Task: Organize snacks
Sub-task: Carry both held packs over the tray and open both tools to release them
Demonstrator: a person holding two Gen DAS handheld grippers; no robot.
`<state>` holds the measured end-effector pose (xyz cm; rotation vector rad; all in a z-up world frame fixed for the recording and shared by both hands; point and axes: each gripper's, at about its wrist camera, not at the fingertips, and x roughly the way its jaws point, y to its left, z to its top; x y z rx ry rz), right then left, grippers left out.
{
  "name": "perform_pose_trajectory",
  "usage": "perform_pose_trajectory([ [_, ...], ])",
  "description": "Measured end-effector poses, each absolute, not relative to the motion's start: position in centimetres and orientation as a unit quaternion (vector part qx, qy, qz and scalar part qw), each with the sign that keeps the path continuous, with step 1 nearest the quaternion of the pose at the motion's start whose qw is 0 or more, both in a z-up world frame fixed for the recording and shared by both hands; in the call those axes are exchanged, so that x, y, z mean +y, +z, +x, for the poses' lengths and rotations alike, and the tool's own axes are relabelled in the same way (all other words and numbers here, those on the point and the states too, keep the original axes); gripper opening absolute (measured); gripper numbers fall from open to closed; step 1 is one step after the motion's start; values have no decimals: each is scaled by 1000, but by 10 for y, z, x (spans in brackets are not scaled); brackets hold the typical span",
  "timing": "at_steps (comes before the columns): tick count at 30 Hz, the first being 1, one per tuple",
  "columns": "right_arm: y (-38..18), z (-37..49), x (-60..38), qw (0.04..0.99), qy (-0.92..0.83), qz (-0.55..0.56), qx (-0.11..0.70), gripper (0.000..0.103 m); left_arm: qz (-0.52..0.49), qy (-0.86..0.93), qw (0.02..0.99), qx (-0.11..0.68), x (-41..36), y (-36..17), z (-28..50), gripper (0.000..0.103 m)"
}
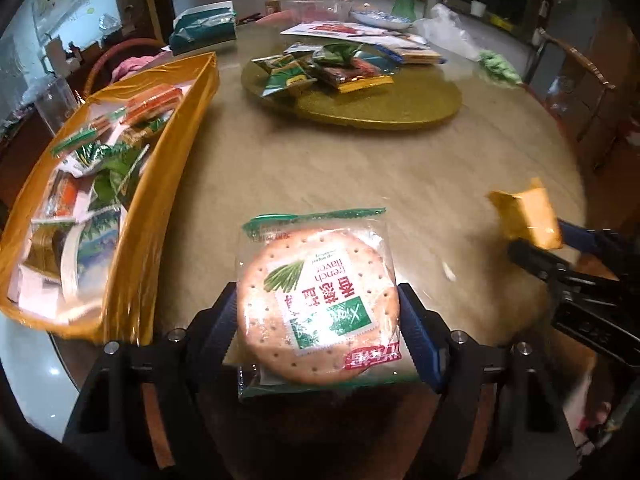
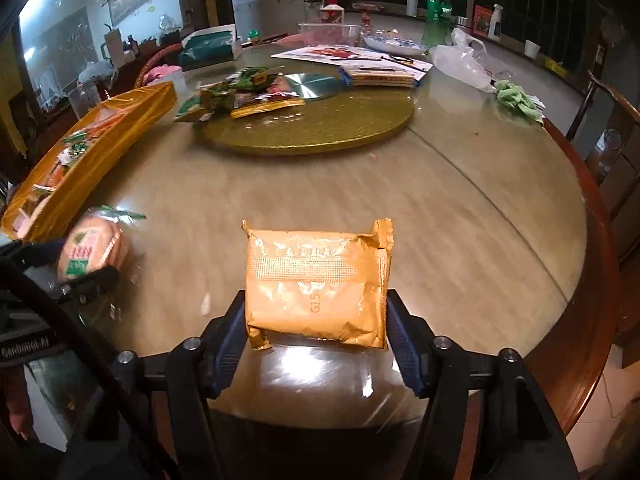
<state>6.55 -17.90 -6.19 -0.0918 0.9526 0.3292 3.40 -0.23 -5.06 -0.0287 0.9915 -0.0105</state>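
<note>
My left gripper is shut on a clear-wrapped round cracker packet with a green stamp label, held above the table. It also shows at the left of the right wrist view. My right gripper is shut on a golden-orange snack packet, which also shows at the right of the left wrist view. A yellow tray holding several snack packets lies to the left. A gold round board farther back carries several more snack packets.
The round marble table has a wooden rim on the right. At the back are papers, a blue-patterned plate, a white plastic bag, a green cloth, a green bottle and a tissue box. A chair stands right.
</note>
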Motion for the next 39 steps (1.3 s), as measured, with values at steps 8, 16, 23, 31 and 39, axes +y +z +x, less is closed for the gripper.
perform_pose_trajectory([
  [8,-57,46,-153,866,194,-23,460,50,-70,-4,901,429,36,-11,-5,77],
  [16,-30,29,-118,867,249,-17,431,49,-100,42,912,394,94,17,-34,77],
  [23,-3,22,-60,857,322,-41,400,49,-127,93,916,369,160,28,-51,77],
  [31,9,37,8,838,378,-76,387,50,-113,138,916,359,212,32,-40,77],
  [39,-6,55,64,814,407,-108,400,50,-88,136,902,401,236,8,-5,77],
])
